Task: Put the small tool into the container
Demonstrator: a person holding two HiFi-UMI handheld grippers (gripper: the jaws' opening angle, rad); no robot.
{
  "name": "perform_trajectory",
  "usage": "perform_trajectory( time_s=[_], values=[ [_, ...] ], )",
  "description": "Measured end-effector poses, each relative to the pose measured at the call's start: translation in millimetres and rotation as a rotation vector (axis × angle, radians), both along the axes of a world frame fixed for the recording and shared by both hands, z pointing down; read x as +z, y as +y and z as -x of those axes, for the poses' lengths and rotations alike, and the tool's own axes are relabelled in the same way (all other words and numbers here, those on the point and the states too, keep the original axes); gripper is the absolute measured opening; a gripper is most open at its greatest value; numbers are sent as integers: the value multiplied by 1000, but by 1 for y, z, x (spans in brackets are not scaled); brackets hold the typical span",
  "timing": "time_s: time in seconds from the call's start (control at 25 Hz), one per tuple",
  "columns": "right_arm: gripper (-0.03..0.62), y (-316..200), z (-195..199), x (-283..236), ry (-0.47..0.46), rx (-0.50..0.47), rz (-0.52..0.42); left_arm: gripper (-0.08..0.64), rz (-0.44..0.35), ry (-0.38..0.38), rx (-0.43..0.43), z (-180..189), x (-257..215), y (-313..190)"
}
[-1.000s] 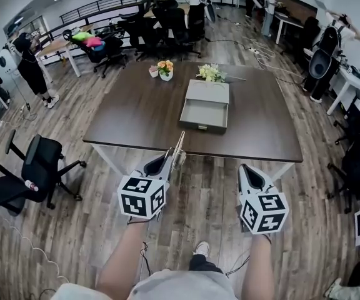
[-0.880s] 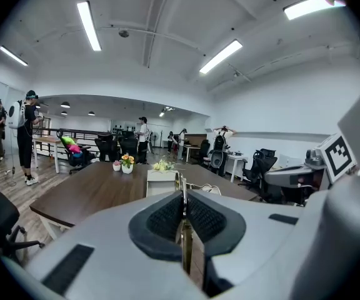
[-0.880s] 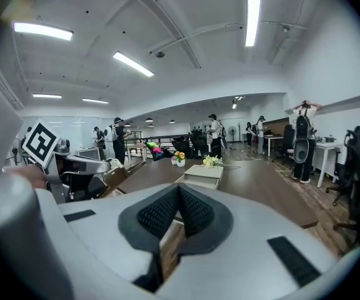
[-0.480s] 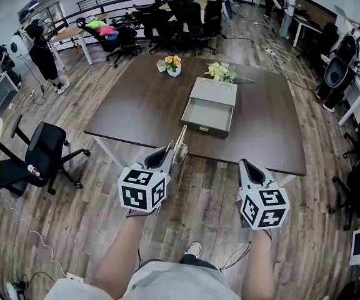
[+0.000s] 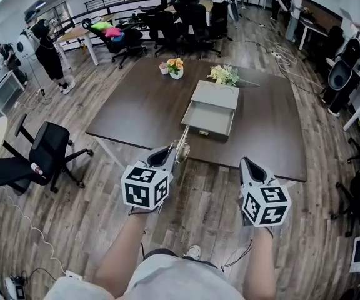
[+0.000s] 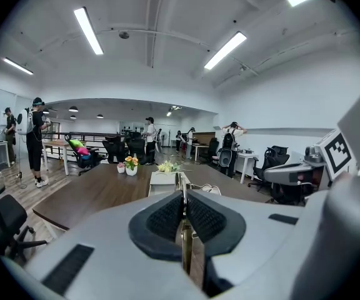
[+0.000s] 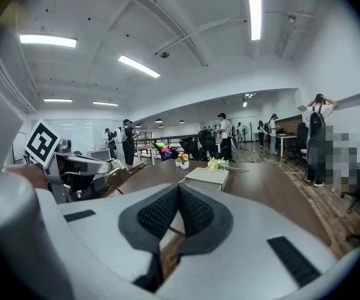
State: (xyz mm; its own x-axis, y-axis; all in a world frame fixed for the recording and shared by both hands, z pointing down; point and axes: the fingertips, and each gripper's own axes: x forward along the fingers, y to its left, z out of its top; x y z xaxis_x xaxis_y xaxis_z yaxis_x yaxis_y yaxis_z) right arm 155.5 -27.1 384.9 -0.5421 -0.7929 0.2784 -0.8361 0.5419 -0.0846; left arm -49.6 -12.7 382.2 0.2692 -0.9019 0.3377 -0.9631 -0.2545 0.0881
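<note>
My left gripper point(image 5: 171, 150) is shut on a thin metal tool point(image 5: 182, 140) that sticks out forward past its tips, just short of the table's near edge. In the left gripper view the tool point(image 6: 184, 245) shows as a narrow brassy strip pinched between the black pads point(image 6: 165, 216). The container point(image 5: 206, 130) is a grey open box, empty inside, lying mid-table ahead of the tool; it also shows as the container point(image 6: 162, 179) and the container point(image 7: 205, 177). My right gripper point(image 5: 246, 163) hangs level with the left, off the table's front edge. Its jaws meet with nothing between them point(image 7: 179, 190).
The dark table point(image 5: 136, 114) carries a small pot of orange flowers point(image 5: 176, 68) and a pale bouquet point(image 5: 224, 75) behind the container. A black office chair point(image 5: 42, 158) stands at the left on the wooden floor. Several people and more chairs are at the back of the room.
The table and container have shifted slightly down and right in the head view. Both grippers keep their pose, and the left still holds the tool.
</note>
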Motion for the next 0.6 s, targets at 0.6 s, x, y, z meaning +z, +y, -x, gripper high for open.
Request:
perform_trajectory(
  time_s=[0.6],
  values=[
    [3,-44,11,9,10,-10,5,17,0,9,-1,9,10,-45]
  ],
)
